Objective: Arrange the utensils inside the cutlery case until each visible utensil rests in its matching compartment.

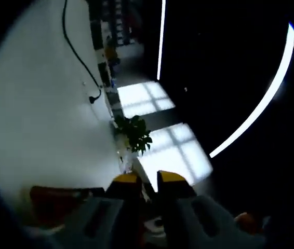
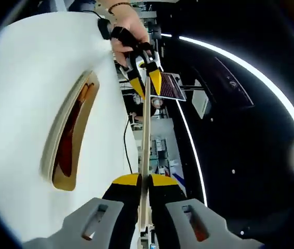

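Note:
My right gripper [image 2: 144,181] is shut on a long thin pale utensil [image 2: 145,140] that runs straight ahead from its jaws. The utensil's far end lines up with the yellow tips of my left gripper [image 2: 147,78], held by a hand; whether those tips grip it is unclear. The wooden cutlery case [image 2: 58,171] lies on the white table [image 2: 27,78], left of the utensil, with reddish-brown pieces in one long compartment. In the left gripper view, my left gripper [image 1: 148,181] has its jaws a little apart, and I cannot make out anything between them.
A black cable [image 1: 77,52] runs over the white table [image 1: 43,114]. A potted plant [image 1: 134,132] stands past the table's edge, beside bright window patches on the floor. A reddish-brown shape [image 1: 53,199] sits low left. Shelves and equipment [image 2: 160,150] crowd the background.

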Action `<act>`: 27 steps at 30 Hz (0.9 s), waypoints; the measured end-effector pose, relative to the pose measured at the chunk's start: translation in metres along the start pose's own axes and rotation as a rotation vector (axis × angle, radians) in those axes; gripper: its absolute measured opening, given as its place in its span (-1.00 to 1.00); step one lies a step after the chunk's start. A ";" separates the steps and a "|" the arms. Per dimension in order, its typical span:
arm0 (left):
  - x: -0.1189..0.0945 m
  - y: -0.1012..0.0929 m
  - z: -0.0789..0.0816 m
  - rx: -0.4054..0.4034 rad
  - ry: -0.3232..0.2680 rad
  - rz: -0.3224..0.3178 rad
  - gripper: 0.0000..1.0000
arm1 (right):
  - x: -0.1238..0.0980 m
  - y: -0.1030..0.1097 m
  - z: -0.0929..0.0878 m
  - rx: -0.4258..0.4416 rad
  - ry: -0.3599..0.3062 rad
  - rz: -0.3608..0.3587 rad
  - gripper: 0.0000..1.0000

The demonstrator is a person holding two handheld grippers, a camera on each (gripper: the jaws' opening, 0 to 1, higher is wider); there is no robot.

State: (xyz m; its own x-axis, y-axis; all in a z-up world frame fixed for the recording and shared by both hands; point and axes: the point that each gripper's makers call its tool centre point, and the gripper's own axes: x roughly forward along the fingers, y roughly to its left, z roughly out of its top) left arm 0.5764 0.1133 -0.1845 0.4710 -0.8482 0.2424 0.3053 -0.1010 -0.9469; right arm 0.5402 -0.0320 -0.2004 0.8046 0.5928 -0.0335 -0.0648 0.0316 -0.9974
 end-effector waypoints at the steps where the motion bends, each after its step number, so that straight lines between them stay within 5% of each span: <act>1: -0.001 0.003 0.001 -0.012 0.001 0.011 -0.83 | -0.001 0.002 0.000 -0.012 0.007 0.009 -0.90; 7: -0.008 0.013 0.008 -0.053 0.024 0.051 -0.93 | 0.001 0.020 -0.002 0.015 0.014 0.089 -0.78; 10: -0.013 0.017 0.013 -0.040 0.041 0.070 -0.93 | -0.001 0.037 -0.004 0.224 0.016 0.118 -0.57; 11: -0.016 0.018 0.015 -0.044 0.044 0.070 -0.93 | 0.003 0.038 0.010 0.321 -0.067 0.134 -0.47; 15: -0.030 0.021 0.034 -0.097 0.016 0.046 -0.93 | -0.007 0.010 0.000 0.548 -0.125 0.095 -0.24; 22: -0.042 0.030 0.042 -0.132 0.009 0.056 -0.93 | -0.024 -0.004 -0.023 0.906 -0.203 0.067 -0.35; 27: -0.043 0.038 0.044 -0.137 0.003 0.089 -0.93 | -0.025 -0.004 -0.037 1.043 -0.201 0.079 -0.54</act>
State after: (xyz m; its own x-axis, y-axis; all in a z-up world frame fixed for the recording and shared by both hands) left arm 0.6046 0.1688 -0.2219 0.4886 -0.8584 0.1560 0.1466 -0.0955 -0.9846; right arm 0.5423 -0.0769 -0.1980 0.6702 0.7421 0.0103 -0.6627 0.6047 -0.4417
